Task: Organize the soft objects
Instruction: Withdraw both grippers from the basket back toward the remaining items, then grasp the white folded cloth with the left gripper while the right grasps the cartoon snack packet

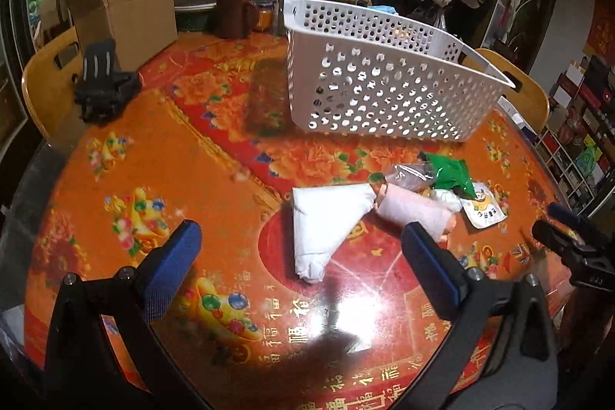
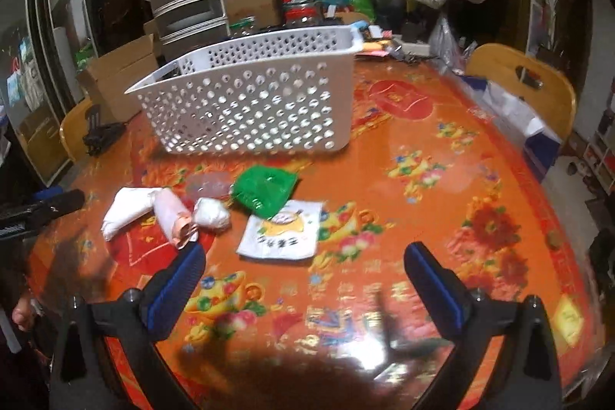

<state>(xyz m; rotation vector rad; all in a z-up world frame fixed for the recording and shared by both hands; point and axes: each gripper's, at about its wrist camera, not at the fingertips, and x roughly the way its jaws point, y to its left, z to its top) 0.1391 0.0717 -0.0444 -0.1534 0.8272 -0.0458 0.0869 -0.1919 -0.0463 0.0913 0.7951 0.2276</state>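
While the white perforated plastic basket [image 1: 384, 79] sits apparently empty, nothing's sorted yet: white folded cloth bundle [image 1: 326, 221], pink roll [image 1: 415, 214], green crinkly pouch [image 2: 265, 191] etc. all lie on the table. Left gripper [image 1: 296, 256] & right gripper [image 2: 303, 271]: both spread wide, holding nothing.

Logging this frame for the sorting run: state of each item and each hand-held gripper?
left hand-held gripper: open, holding nothing
right hand-held gripper: open, holding nothing
white basket: upright on table, no soft items visible inside
white folded cloth: on table
pink roll: lying on table
green bag: crumpled, on table
printed white pouch: flat on table
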